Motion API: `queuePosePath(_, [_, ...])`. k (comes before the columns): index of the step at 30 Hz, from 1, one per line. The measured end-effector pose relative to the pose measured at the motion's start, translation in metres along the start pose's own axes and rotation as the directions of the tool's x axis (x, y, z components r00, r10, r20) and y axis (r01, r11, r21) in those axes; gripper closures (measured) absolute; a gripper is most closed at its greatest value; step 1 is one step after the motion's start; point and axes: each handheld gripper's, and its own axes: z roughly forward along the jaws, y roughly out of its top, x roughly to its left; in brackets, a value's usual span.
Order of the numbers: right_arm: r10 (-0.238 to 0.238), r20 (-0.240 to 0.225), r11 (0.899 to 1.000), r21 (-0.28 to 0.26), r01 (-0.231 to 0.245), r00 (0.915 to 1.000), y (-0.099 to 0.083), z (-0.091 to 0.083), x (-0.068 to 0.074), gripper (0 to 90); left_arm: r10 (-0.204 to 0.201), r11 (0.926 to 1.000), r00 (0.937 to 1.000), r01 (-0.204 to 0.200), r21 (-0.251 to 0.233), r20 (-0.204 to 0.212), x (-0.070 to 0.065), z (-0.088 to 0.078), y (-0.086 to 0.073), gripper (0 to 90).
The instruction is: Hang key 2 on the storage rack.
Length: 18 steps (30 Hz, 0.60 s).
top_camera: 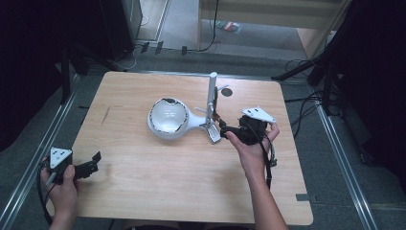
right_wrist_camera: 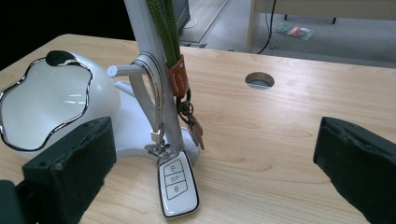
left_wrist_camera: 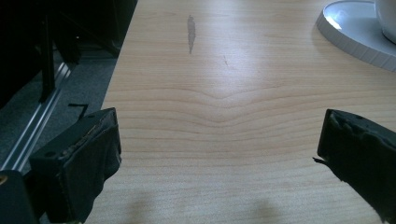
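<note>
A white key stand has a chrome-rimmed bowl [top_camera: 167, 117] and an upright post [top_camera: 211, 93] near the table's middle. From a peg on the post [right_wrist_camera: 144, 42] a grey strap hangs down to a white car key fob [right_wrist_camera: 177, 183], which rests on the wood by the base. Down the post runs a green lanyard [right_wrist_camera: 168, 23] with a brown leather tag [right_wrist_camera: 176, 77] and small keys. My right gripper [top_camera: 225, 129] is just right of the post, open, with wide jaws [right_wrist_camera: 215, 172] and nothing between the pads. My left gripper [top_camera: 93, 162] is open over the front left corner [left_wrist_camera: 219, 158], holding nothing.
The wooden table [top_camera: 167, 177] has a round cable hole [top_camera: 226, 92] behind the stand. Metal rails run along the floor on both sides. Cables and dark stands sit on the floor beyond the far edge. The stand's base [left_wrist_camera: 345, 28] lies ahead of my left gripper.
</note>
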Motion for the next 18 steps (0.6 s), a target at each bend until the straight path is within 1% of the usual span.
queuePosePath(3, [-0.008,0.01,1.0,0.006,0.008,0.9999,-0.002,-0.002,-0.001,0.0,-0.001,1.0,1.0,0.001,0.0,0.002,0.0,0.0,0.0,0.0])
queuePosePath(4, [-0.013,0.025,1.0,0.01,0.013,0.9996,-0.004,-0.003,-0.001,0.0,-0.002,1.0,1.0,0.002,-0.001,0.001,0.0,0.0,0.0,0.0])
queuePosePath(6, [-0.017,0.031,1.0,0.009,0.017,0.9994,-0.004,-0.004,-0.002,0.0,-0.001,1.0,1.0,0.001,0.0,0.002,0.0,0.0,0.0,0.0])
queuePosePath(10, [-0.011,0.034,1.0,0.012,0.01,0.9994,-0.009,-0.007,-0.004,0.0,-0.002,1.0,1.0,0.002,-0.001,0.002,0.001,0.0,0.0,0.0])
queuePosePath(13, [-0.017,0.033,1.0,0.018,0.016,0.9993,-0.012,-0.009,-0.007,0.0,-0.004,1.0,1.0,0.004,0.0,0.002,0.001,0.0,0.0,0.0])
queuePosePath(18, [0.003,0.02,1.0,0.02,-0.004,0.9998,-0.021,-0.014,-0.016,0.0,-0.005,1.0,1.0,0.005,0.005,0.0,0.001,0.0,0.0,0.0])
